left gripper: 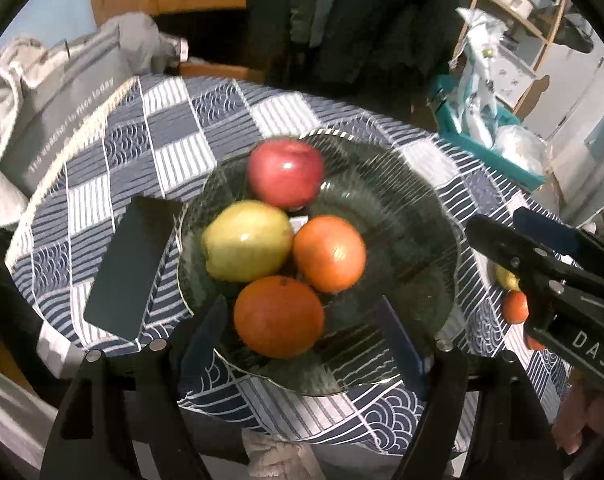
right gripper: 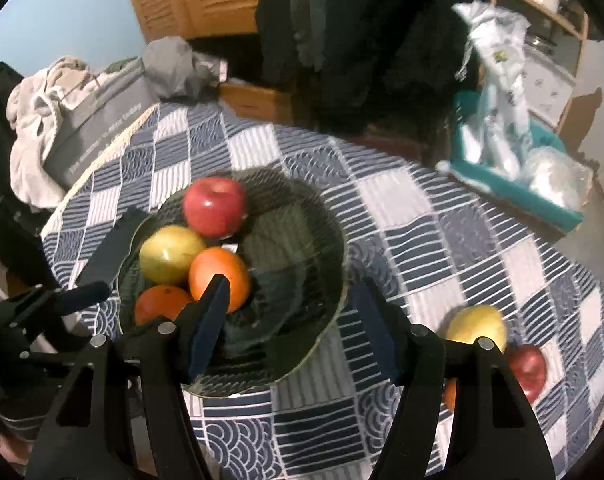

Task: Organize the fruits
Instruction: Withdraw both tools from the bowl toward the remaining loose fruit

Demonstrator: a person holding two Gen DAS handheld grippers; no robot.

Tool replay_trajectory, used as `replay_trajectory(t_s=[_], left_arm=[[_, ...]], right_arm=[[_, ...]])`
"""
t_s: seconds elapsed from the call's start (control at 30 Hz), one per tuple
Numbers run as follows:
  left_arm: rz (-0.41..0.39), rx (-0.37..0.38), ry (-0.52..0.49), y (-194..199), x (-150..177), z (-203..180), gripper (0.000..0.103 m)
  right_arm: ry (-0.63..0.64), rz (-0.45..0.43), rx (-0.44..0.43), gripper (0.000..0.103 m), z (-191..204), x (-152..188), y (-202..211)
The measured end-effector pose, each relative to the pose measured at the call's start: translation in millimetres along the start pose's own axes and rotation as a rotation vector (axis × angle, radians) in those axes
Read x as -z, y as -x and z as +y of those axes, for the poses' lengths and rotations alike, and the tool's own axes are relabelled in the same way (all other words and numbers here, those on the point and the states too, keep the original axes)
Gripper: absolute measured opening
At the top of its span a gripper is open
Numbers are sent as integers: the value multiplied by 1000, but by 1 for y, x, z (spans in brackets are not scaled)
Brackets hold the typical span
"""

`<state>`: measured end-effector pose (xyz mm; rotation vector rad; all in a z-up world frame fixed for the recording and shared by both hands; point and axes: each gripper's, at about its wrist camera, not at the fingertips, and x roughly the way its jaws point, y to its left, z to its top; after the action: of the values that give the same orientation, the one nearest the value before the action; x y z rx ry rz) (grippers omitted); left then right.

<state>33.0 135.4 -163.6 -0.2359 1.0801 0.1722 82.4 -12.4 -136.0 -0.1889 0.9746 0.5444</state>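
The glass plate (left gripper: pixel 402 216) sat on the checked tablecloth (left gripper: pixel 174 128) with four fruits bunched toward its nine o'clock side: a red apple (left gripper: pixel 285 173) at twelve o'clock of the cluster, a yellow-green pear (left gripper: pixel 246 241) at nine, one orange (left gripper: pixel 329 253) at three and a second orange (left gripper: pixel 278 316) at six. The left gripper (left gripper: pixel 302 332) hung above that near orange with its jaws spread wider than the fruit, pads clear of it — nothing held. The right gripper (right gripper: pixel 290 320) stood over the plate's near rim, jaws parted about halfway and empty.

Loose fruit remained on the cloth at about four o'clock of the plate in the right wrist view: a yellow pear (right gripper: pixel 476 326), a red apple (right gripper: pixel 527 366) just beside it, and a sliver of a third orange (right gripper: pixel 450 394) behind the right finger.

These would likely handle as firm, fairly heavy, round things with smooth waxy skin — prone to roll or squirt out of flat pads. The safest hold would be across the widest part, pads level on opposite sides. The pear is probably softer and bruises easily; grip its broad lower belly, not the neck. The plate looked thin and brittle, so fruit should be set down, not dropped
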Motion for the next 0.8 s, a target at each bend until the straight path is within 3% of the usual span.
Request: replay_trajectory(t_s=[0.37, 0.57, 0.8], left_arm=[[-167, 18, -61, 48, -10, -23, 79], [-263, 36, -101, 78, -13, -40, 79], [-313, 70, -128, 101, -16, -56, 79]], right_arm=[[-18, -177, 138, 66, -21, -6, 68], [-47, -223, 162, 66, -32, -6, 96], [-70, -271, 198, 66, -45, 0, 128]])
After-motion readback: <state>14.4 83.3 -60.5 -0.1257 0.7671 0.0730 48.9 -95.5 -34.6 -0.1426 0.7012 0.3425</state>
